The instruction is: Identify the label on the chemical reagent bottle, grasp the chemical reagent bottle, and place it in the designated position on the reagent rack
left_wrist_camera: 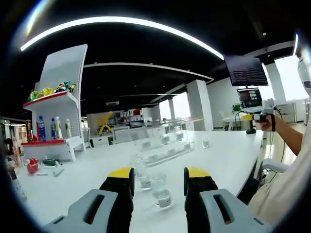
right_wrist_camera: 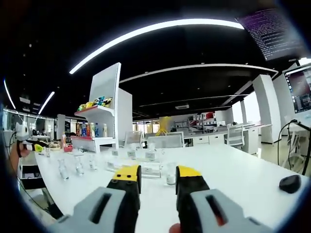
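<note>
Two small clear reagent bottles (left_wrist_camera: 161,191) stand on the white table (left_wrist_camera: 228,158) just beyond my left gripper (left_wrist_camera: 159,175), which is open and holds nothing. Behind them lies a clear acrylic reagent rack (left_wrist_camera: 165,146) with more small bottles on it. In the right gripper view the rack (right_wrist_camera: 141,156) shows white label tags, and one clear bottle (right_wrist_camera: 171,174) stands ahead of my open, empty right gripper (right_wrist_camera: 158,174). Several more bottles (right_wrist_camera: 63,170) stand in a row to the left. The right gripper (left_wrist_camera: 262,114) appears far right, held in a hand.
A white display shelf (left_wrist_camera: 56,104) with drink bottles and snacks stands at the table's far left. A red object (left_wrist_camera: 32,166) lies near it. A monitor (left_wrist_camera: 250,97) sits at the far right end. A black mouse (right_wrist_camera: 290,183) lies on the table at right.
</note>
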`<state>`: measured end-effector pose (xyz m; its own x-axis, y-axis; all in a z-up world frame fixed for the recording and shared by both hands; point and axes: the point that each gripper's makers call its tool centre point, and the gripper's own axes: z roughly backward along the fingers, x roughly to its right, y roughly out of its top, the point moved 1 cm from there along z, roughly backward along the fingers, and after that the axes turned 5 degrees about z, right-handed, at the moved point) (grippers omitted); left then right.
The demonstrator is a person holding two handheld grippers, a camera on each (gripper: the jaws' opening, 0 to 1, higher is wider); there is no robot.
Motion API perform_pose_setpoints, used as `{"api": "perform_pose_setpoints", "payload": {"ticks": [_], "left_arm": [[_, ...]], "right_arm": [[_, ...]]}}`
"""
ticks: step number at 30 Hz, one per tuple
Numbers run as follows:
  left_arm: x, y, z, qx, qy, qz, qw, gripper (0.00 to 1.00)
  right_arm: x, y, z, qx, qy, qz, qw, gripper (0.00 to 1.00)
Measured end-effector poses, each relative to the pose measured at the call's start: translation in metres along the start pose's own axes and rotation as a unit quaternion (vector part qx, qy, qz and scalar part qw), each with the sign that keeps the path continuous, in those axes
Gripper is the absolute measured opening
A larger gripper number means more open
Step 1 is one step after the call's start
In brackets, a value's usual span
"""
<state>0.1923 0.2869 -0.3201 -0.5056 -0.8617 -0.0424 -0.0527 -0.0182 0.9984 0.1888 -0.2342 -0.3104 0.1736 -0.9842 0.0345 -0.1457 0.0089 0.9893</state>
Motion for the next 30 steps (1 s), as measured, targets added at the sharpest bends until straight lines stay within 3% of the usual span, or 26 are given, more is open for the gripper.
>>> {"api": "perform_pose_setpoints", "payload": {"ticks": [30], "left_arm": [[0.0025, -0.0079, -0.0019, -0.011, -0.007, -0.001, 0.9999, 0.41]], "right_arm": [[-0.0022, -0.0005, 0.0028, 0.003, 0.017, 0.014, 0.9998, 0.28]]}}
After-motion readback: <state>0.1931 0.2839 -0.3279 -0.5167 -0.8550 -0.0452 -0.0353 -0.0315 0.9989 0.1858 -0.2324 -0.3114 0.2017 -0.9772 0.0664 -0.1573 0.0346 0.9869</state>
